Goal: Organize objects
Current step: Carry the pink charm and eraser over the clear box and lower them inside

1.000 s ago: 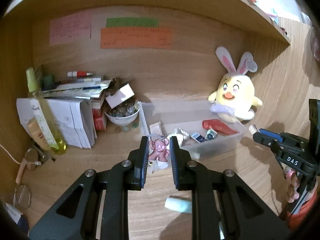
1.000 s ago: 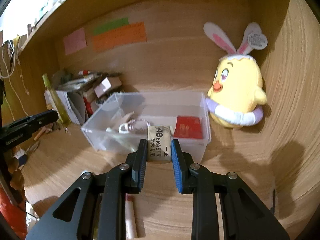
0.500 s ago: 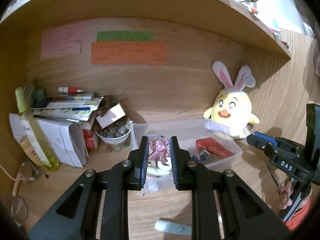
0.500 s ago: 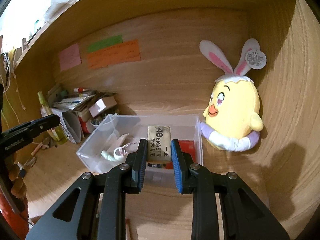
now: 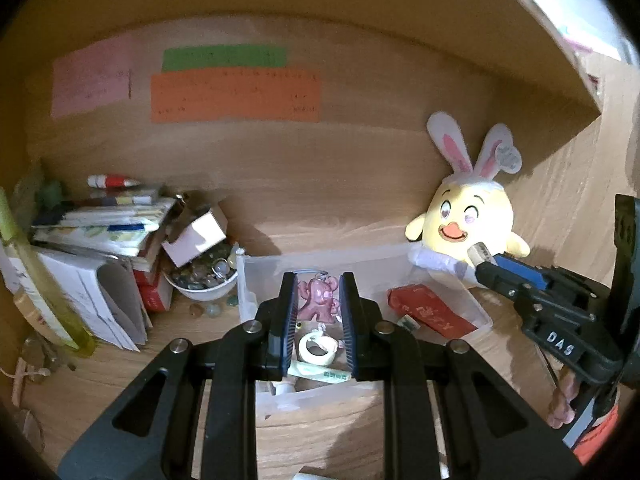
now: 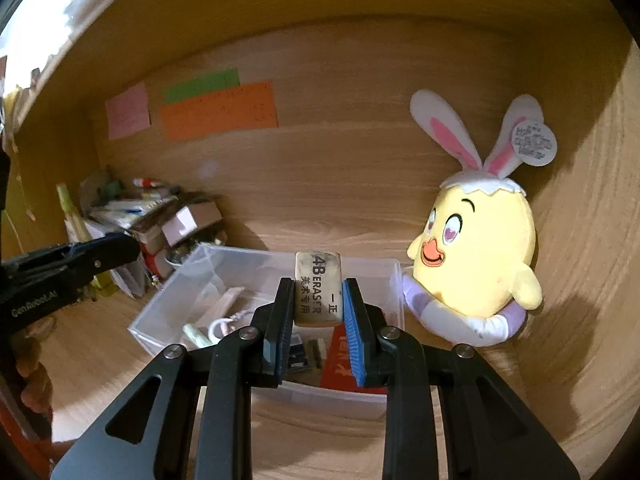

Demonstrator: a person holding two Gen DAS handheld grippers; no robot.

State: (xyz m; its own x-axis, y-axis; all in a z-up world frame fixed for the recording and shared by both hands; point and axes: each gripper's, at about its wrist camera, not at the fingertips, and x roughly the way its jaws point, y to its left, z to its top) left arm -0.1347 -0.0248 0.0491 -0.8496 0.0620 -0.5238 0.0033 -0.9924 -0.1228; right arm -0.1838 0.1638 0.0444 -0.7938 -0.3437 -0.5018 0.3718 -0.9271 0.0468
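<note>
Eraser (image 6: 318, 289), the beige 4B one, is pinched upright between the right gripper (image 6: 318, 312) pads, and it's now hanging over the clear plastic bin (image 6: 394, 280) instead of short of its near wall like a second ago. Same deal on the other side: the left gripper (image 5: 318, 312) is clamped on a little pink figure charm (image 5: 318, 298), which has also come forward from the bare desk to above the bin's near end. Both tongs sit higher than before, so the bin shows lower in each view.

Under the left tongs, inside the bin, there's a white ring-shaped thing (image 5: 317, 349) and a pale green tube (image 5: 316, 372); a red packet (image 5: 430, 316) lies off to the right of them. Beyond the right tongs and to their right, a yellow bunny-eared plush (image 6: 476, 256) leans against the bin's far corner. Left of the bin: a bowl of glass beads (image 5: 202, 282), a messy stack of papers and pens (image 5: 100, 224), a small white box (image 5: 196, 236). Sticky notes (image 5: 236, 94) are on the back wall.

Nothing blocks the drop into the bin, though each gripper's nose pokes into the other's view.
</note>
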